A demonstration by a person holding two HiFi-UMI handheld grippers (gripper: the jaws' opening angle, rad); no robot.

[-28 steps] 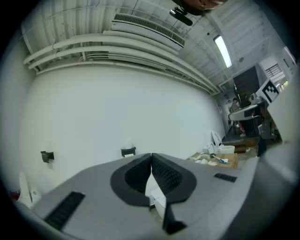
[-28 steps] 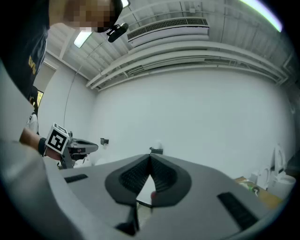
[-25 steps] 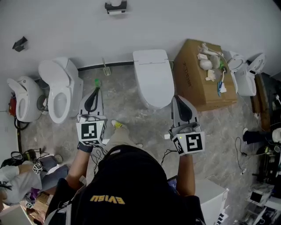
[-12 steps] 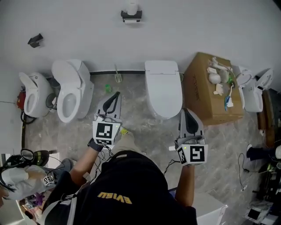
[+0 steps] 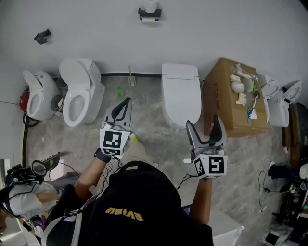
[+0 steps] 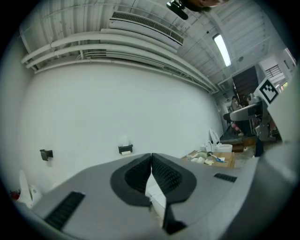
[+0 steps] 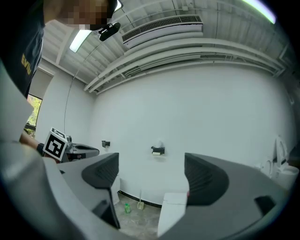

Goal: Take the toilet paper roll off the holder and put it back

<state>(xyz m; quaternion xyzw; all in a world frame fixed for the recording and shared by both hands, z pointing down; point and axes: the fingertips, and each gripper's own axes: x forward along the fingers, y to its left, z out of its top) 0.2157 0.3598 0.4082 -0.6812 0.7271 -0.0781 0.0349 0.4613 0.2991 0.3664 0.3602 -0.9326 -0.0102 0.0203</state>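
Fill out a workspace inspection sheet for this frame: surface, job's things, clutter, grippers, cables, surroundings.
Surface: grey marbled floor; no table seen.
Job's things: toilet paper roll on its holder, high on the wall, untouched.
Clutter: cardboard box with small items on top; green bottle and brush near the wall.
Grippers: left gripper shut, empty; right gripper jaws have just been opening, nothing between them.
Cables: loose cables on the floor at right.
Surroundings: white wall; toilets along it.
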